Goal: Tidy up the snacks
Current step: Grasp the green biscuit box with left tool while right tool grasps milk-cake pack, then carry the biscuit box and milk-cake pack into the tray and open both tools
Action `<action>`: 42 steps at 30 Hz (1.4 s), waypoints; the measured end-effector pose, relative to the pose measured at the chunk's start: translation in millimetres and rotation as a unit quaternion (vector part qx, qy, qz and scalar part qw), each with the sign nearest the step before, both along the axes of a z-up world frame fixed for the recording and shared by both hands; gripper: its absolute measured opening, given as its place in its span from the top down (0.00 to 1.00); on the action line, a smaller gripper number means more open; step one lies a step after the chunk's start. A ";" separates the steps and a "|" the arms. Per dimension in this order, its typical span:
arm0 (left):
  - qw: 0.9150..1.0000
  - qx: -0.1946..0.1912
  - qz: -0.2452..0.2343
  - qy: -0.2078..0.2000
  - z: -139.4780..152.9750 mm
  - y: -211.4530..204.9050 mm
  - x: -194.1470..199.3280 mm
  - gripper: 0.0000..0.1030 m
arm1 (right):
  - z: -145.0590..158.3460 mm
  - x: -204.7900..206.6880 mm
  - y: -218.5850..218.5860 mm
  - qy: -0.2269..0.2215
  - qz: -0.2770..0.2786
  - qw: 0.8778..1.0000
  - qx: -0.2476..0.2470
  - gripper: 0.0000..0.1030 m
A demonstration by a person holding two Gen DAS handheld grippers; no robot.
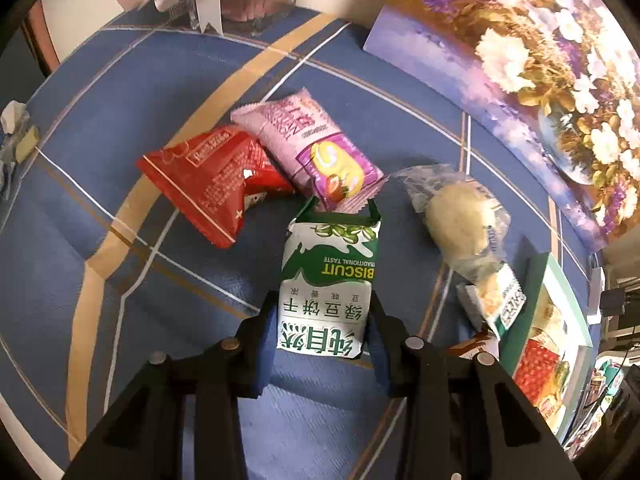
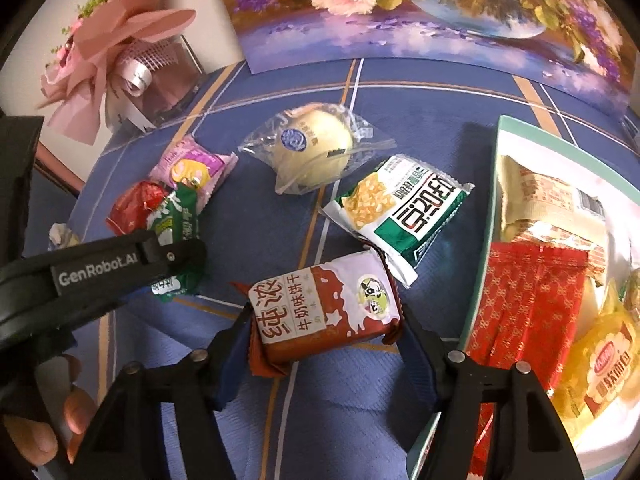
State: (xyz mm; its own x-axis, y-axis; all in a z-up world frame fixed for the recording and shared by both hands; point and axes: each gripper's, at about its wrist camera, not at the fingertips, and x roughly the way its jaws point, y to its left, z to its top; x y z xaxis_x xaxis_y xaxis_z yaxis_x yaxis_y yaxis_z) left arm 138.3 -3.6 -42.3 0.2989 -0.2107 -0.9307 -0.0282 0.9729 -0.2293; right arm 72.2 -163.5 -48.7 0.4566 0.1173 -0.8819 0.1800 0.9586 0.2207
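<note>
Surface: blue tablecloth (image 1: 192, 248) with tan and white stripes, a flower painting (image 2: 420, 12) propped at the back and a pink bouquet (image 2: 112, 60) at the far left corner; loose snacks lie spread over the cloth.
Box: white box with a green rim (image 2: 494, 216) at the right side of the cloth; it already holds a red patterned packet (image 2: 528, 304), a yellow packet (image 2: 604, 364) and others; judged the place where the snacks go.
Green biscuit packet: green-and-white pack (image 1: 330, 280) on the cloth, its far end touching the pink packet (image 1: 308, 148); the left gripper (image 1: 324, 320) is clenched on its near end, pads pressing both long sides.
Brown biscuit packet: brown-and-white pack (image 2: 324, 308), just left of the box; it sits between the fingers of the right gripper (image 2: 324, 336), which grasp its two short ends.
Handling: both packs look light, with a firm block of biscuits under slick film; likely brittle, so a gentle squeeze across the block beats pinching the crimped ends, which would slip or crumple.
Other snacks: red packet (image 1: 200, 184), a pale round bun in a clear wrapper (image 2: 308, 152) and a green corn-print packet (image 2: 400, 208) lie untouched; the bun looks soft and easy to crush.
Left hand pose: gripper tilted steeply down at the cloth, the pack lengthwise between its fingers; in the right wrist view it reaches in from the left edge.
Right hand pose: also steeply down; bare fingers (image 2: 76, 412) show at the lower left of that view.
</note>
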 end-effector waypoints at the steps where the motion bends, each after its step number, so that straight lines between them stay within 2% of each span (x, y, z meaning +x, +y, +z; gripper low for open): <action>1: 1.000 -0.003 -0.001 -0.003 4.3 -0.6 -1.2 0.59 | 3.5 -2.6 -1.4 -0.003 -0.001 1.000 0.001 0.32; 15: 0.997 -0.024 -0.027 -0.067 68.2 -27.5 -21.2 0.59 | 55.2 -35.7 -18.5 -0.056 -0.022 0.998 0.006 0.32; 18: 0.996 -0.025 -0.042 -0.081 78.8 -40.3 -27.0 0.59 | 61.3 -42.7 -33.8 -0.062 -0.042 0.997 0.002 0.32; 22: 0.992 -0.036 -0.078 -0.093 89.2 -67.3 -36.3 0.59 | 68.4 -56.4 -79.9 -0.068 -0.110 0.991 -0.012 0.32; 27: 0.987 -0.043 -0.124 -0.097 93.9 -107.1 -46.1 0.59 | 66.3 -77.1 -138.4 -0.062 -0.183 0.981 -0.002 0.32; 32: 0.976 -0.046 -0.186 -0.100 96.3 -155.4 -63.2 0.59 | 69.0 -99.9 -183.9 -0.059 -0.237 0.970 -0.014 0.32; 38: 0.963 -0.046 -0.247 -0.102 87.5 -203.9 -78.4 0.59 | 64.6 -114.2 -221.1 -0.057 -0.278 0.958 -0.032 0.32; 42: 0.957 -0.036 -0.273 -0.092 72.2 -236.2 -78.3 0.59 | 54.9 -116.1 -239.5 -0.049 -0.295 0.953 -0.042 0.32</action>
State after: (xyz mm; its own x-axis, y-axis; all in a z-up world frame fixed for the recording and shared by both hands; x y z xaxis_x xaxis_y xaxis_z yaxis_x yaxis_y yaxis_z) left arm 59.9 -239.8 29.8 0.2834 -0.4440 -0.8500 0.5268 0.8127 -0.2489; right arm -43.9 -403.0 6.3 0.5024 -0.2543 -0.8264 0.6756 0.7119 0.1916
